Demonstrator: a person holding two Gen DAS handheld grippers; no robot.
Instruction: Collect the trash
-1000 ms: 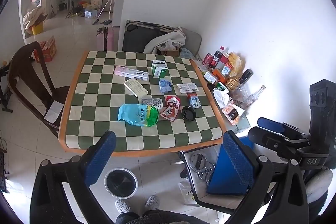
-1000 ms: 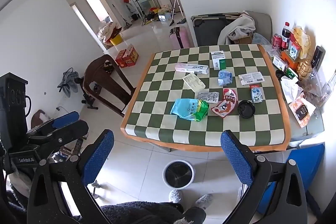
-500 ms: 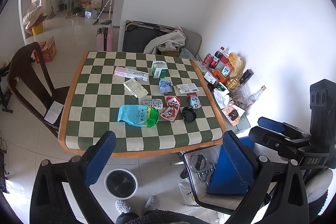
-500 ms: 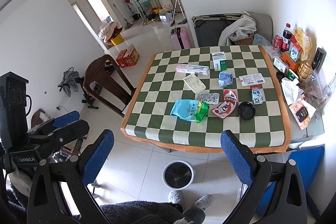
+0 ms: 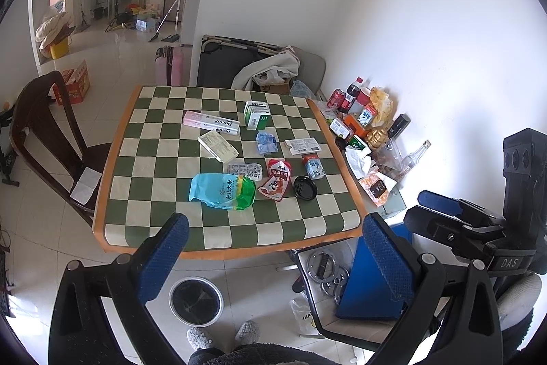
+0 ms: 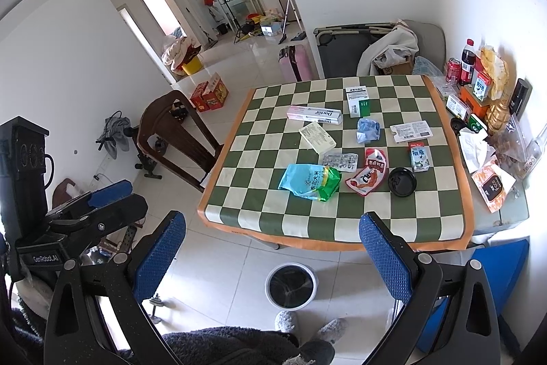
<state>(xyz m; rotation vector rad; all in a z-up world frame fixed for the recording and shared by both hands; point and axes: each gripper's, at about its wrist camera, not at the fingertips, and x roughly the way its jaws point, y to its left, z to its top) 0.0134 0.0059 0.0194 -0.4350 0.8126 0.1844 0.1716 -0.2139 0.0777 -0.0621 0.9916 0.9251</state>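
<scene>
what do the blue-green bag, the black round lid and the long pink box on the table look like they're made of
Blue-green bag: probably thin glossy plastic film; it is crumpled and catches highlights.
Black round lid: looks like moulded plastic, shiny, with a raised rim and a glint on top.
Long pink box: likely printed cardboard, with straight edges, flat faces and a slight sheen.

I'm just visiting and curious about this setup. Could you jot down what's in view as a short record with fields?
Place: checkered table in a tiled room
Trash on table: blue-green rice bag, red snack pouch, black lid, milk carton
Bin: trash can on the floor, by the table's near edge
Left gripper: open, holding nothing
Right gripper: open, holding nothing
</scene>
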